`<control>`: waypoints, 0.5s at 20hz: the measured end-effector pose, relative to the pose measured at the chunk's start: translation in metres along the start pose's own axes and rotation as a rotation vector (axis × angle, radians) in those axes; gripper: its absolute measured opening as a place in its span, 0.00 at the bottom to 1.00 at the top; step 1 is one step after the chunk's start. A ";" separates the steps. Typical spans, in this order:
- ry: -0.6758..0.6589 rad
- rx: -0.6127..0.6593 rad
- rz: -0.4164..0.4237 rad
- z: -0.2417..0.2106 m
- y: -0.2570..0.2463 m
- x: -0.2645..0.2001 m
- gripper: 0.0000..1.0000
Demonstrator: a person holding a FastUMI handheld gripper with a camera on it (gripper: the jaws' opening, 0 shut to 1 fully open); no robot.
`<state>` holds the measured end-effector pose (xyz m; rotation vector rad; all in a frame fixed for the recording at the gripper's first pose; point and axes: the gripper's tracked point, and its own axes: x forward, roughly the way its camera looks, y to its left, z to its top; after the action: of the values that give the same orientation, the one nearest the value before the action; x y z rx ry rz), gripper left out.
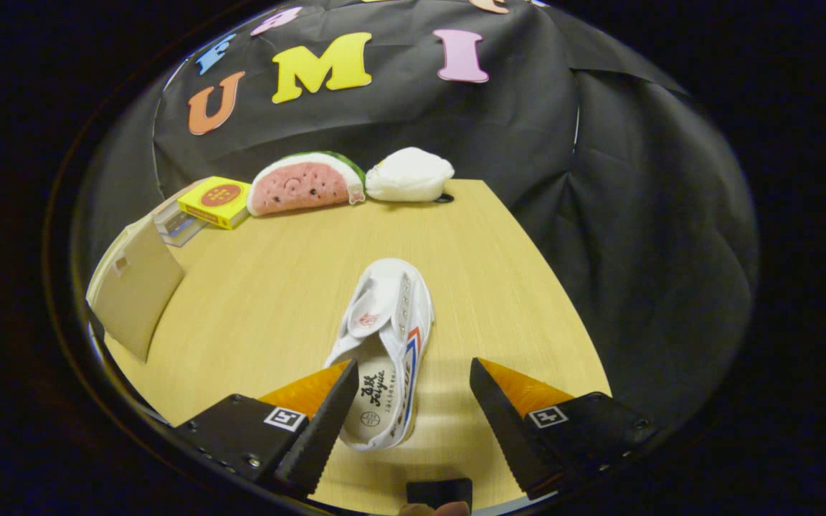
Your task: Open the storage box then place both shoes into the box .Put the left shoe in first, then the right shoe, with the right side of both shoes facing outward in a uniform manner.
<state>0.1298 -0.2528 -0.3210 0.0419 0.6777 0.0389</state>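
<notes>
My hand-held gripper (413,398) hangs over the near part of the worktop (499,287) with its fingers spread wide and nothing pressed between them. A white shoe (384,351) lies on the wood with its heel between the fingers, closer to the left one, and its toe pointing away from me toward the back; the opening faces up (the printed insole shows plainly). To the right of the shoe the worktop is bare as far as its slanting right edge, where the black cloth wall begins. To the left there is also bare wood, up to the beige storage box (137,283) that stands at the left edge, well apart from the shoe. Along the far edge sit a yellow carton (216,202), a watermelon-slice plush (305,184) and a white plush (409,175), close together, well beyond the shoe.
</notes>
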 end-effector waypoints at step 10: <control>0.053 0.082 0.045 0.010 0.003 0.046 0.69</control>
<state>0.1714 -0.2483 -0.3418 0.1357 0.7315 0.0555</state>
